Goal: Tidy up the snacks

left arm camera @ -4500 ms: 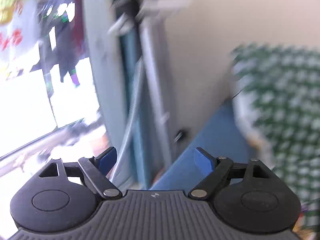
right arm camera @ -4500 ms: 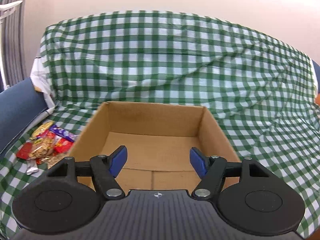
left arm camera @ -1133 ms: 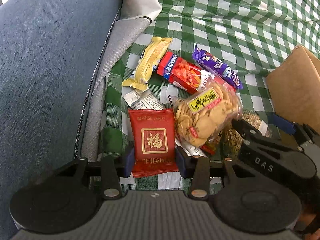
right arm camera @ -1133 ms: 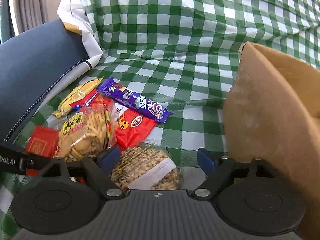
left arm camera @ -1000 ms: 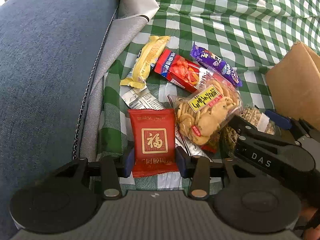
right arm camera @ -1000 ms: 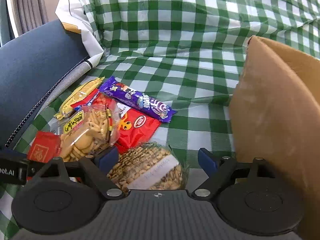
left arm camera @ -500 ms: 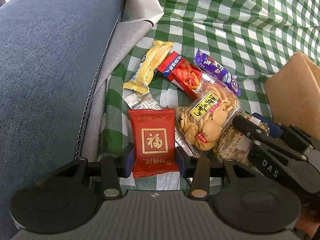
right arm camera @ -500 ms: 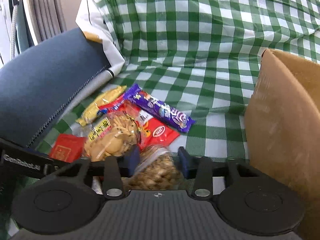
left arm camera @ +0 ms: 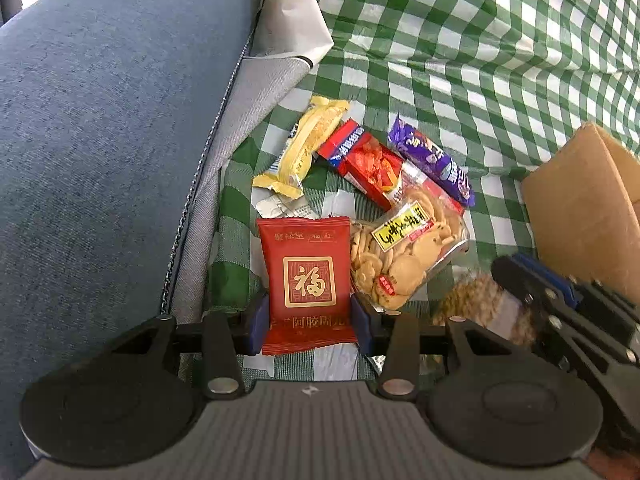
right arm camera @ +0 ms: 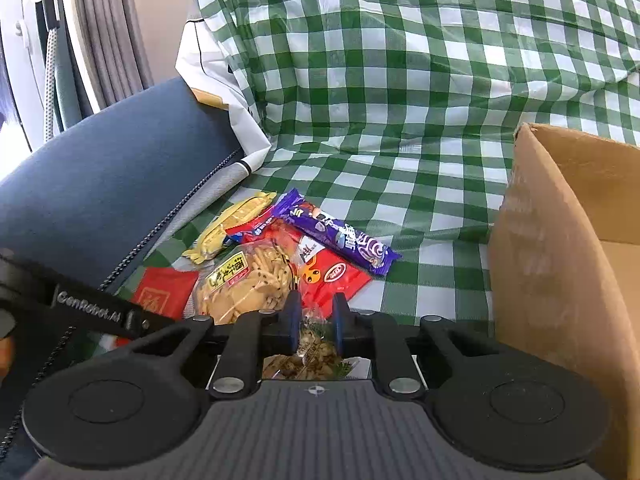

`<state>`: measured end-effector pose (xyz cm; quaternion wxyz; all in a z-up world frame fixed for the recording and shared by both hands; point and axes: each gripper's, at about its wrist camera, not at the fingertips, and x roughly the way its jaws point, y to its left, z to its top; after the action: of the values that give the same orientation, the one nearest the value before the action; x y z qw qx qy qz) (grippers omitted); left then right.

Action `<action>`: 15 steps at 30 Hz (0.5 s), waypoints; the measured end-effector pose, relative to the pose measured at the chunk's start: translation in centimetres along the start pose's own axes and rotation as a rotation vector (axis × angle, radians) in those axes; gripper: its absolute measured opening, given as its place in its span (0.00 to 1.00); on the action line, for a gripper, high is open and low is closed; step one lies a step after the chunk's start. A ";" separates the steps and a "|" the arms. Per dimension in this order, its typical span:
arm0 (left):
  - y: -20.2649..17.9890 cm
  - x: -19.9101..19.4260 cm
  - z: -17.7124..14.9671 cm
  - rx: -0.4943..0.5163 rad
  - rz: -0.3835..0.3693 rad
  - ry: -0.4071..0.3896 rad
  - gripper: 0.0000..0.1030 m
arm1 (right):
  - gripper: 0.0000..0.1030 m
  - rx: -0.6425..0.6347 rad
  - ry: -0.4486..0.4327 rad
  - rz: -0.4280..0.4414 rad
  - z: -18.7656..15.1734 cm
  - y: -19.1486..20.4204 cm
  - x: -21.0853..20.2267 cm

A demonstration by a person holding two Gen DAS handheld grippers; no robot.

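Counting 7 snacks: left gripper (left arm camera: 308, 322) jaws grip red packet (left arm camera: 306, 276); right gripper (right arm camera: 315, 322) jaws closing on nut bag (right arm camera: 310, 346).

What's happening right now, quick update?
Left tool clamps the red packet. Right tool closing on the peanut bag. Cardboard box close right, nothing blocking.

Snack packets heaped beside my cardboard box (right arm camera: 560, 248): red sachet (left arm camera: 307, 280), biscuit bag (left arm camera: 404, 256), purple bar (left arm camera: 432, 166), nut bag (right arm camera: 308, 346).
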<state>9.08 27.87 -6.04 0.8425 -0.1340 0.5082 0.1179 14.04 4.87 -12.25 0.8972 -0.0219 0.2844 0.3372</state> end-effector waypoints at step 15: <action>-1.4 -4.2 -0.7 -0.007 -0.042 -0.119 0.46 | 0.16 0.012 -0.090 0.046 1.8 -0.2 -9.6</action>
<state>7.06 26.03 -2.50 0.8732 -0.1405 0.4536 0.1098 9.21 -0.51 -5.75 0.9011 0.0053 0.2463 0.3568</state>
